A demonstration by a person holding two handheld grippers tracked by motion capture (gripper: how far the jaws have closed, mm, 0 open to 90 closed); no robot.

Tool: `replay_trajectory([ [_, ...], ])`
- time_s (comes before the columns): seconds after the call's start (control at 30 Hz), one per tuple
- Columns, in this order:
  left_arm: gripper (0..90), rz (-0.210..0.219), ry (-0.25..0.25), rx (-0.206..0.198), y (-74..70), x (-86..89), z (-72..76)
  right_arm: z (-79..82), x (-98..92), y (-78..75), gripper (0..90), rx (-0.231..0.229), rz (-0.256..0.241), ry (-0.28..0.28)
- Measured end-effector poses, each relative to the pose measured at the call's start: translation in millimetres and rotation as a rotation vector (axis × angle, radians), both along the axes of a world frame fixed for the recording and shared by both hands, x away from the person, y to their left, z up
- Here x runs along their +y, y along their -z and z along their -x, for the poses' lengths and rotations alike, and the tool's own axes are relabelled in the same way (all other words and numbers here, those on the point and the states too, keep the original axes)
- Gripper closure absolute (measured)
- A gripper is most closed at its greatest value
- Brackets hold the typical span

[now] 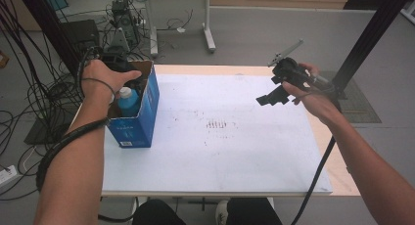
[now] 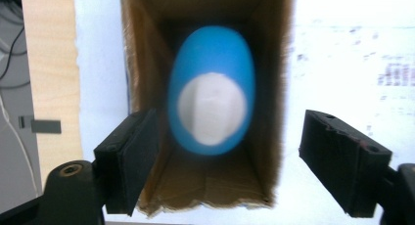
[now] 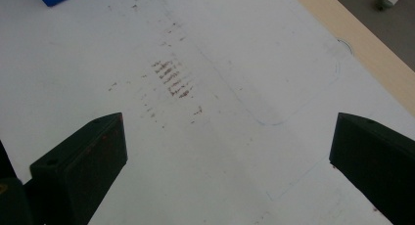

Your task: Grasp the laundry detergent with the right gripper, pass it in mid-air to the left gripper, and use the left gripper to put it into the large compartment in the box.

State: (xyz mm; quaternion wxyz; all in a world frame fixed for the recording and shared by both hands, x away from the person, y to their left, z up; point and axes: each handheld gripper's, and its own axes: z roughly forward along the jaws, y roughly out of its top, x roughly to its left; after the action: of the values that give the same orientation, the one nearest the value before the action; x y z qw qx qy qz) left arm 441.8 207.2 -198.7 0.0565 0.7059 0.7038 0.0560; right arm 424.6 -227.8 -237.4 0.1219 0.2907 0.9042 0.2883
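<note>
Left gripper (image 2: 227, 161): jaws spread wide, holding nothing, poised above the open top of the box (image 1: 147, 100). Blue bottle (image 2: 211, 102) with white cap: upright inside the box, seen between the jaws but not touched by them. Box: blue cardboard, standing at the left edge of the white table sheet (image 1: 220, 146), towards the far side. Right gripper (image 1: 274, 95): jaws wide apart and empty, held in the air over the far right part of the sheet, well apart from the box. Sheet: faint reddish marks (image 3: 171, 78) near its middle
</note>
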Motion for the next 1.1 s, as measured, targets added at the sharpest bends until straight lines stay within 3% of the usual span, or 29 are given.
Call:
replay_trajectory([
  [0.13, 18.5, 0.015, 0.05, -0.03, -12.0, -17.0, -1.5, -2.3, 0.6, -5.2, 0.4, -0.006, 0.015, 0.003],
  [0.37, 14.1, 0.047, 0.148, -0.053, -17.7, -48.2, -7.1, -8.3, 0.2, -10.2, 0.4, -0.008, 0.038, 0.005],
  [0.7, 12.9, 0.053, 0.279, -0.046, -14.9, -93.3, -13.2, -24.0, -4.0, -8.7, 0.4, 0.026, 0.086, 0.018],
  [1.1, 12.9, 0.053, 0.366, -0.034, -10.5, -131.2, -7.1, -27.5, -8.2, -15.3, 0.4, 0.047, 0.126, 0.036],
])
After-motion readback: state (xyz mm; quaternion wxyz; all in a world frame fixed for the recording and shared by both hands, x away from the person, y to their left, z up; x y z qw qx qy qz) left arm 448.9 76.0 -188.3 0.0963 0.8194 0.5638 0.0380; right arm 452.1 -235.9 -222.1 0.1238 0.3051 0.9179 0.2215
